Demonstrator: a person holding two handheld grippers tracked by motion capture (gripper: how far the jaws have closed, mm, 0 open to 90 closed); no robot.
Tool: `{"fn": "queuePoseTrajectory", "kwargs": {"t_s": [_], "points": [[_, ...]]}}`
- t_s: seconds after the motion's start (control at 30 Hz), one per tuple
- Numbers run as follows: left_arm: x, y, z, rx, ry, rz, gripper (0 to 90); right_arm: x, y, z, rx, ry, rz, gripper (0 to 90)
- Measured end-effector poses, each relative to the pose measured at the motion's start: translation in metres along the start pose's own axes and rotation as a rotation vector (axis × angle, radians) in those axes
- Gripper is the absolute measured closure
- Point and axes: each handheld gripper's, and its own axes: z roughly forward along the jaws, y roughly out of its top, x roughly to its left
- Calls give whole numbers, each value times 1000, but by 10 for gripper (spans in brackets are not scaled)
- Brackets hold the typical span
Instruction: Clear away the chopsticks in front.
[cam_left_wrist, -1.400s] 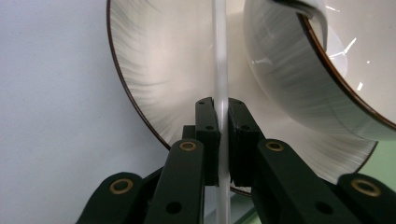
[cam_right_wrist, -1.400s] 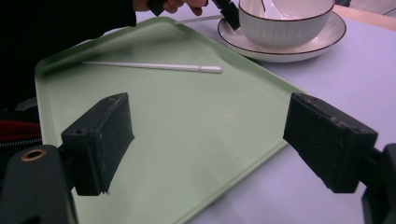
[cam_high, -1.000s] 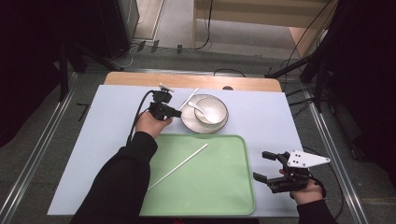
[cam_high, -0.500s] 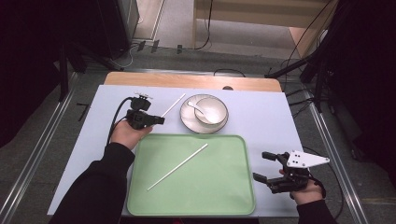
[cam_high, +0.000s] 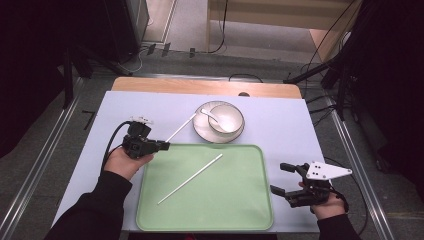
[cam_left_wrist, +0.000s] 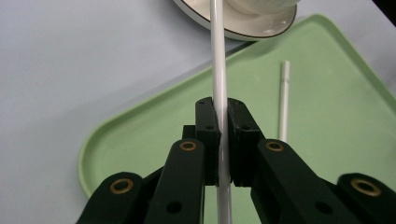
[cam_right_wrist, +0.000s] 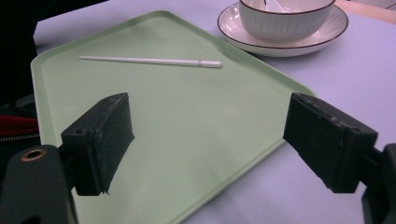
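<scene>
My left gripper (cam_high: 161, 146) (cam_left_wrist: 223, 116) is shut on a white chopstick (cam_high: 179, 127) (cam_left_wrist: 218, 60), held at the tray's upper left corner with its far end pointing toward the saucer. A second white chopstick (cam_high: 190, 178) (cam_right_wrist: 149, 61) (cam_left_wrist: 284, 100) lies diagonally on the green tray (cam_high: 245, 210) (cam_right_wrist: 196, 135) (cam_left_wrist: 140, 135). A white bowl (cam_high: 226, 119) (cam_right_wrist: 285, 18) with a spoon (cam_high: 210, 114) in it sits on a saucer (cam_high: 202, 130) (cam_right_wrist: 299, 46) behind the tray. My right gripper (cam_high: 283, 179) (cam_right_wrist: 208, 144) is open, with nothing between its jaws, at the tray's right edge.
Tray and saucer rest on a pale blue mat (cam_high: 290, 130) over a wooden table (cam_high: 200, 86). Bare mat lies at the far left and right of the tray. Cables and black stands sit on the floor beyond the table.
My left gripper has carried the chopstick from beside the bowl leftward and nearer, down to the tray's upper left corner. The right gripper has stayed still.
</scene>
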Motion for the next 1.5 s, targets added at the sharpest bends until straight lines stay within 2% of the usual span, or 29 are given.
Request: {"fn": "queuePoseTrajectory", "kwargs": {"t_s": [0.23,0.47,0.73,0.9,1.03,1.23,1.5], "points": [[-10,-13,-12,-20,-19,17,857,0,0,0,-1,-1,0,162],[-20,-28,-11,-9,-28,41,857,0,0,0,-3,-1,-4,162],[-32,-42,0,21,-58,67,856,1,1,0,-2,6,-6,162],[-36,-44,9,50,-86,86,856,1,1,1,1,7,-6,162],[-39,-43,16,59,-101,81,856,1,1,1,5,6,-2,162],[-39,-46,30,111,-94,89,855,1,1,1,6,8,-3,162],[-34,-50,49,168,-71,66,853,0,1,2,5,7,-2,162]]}}
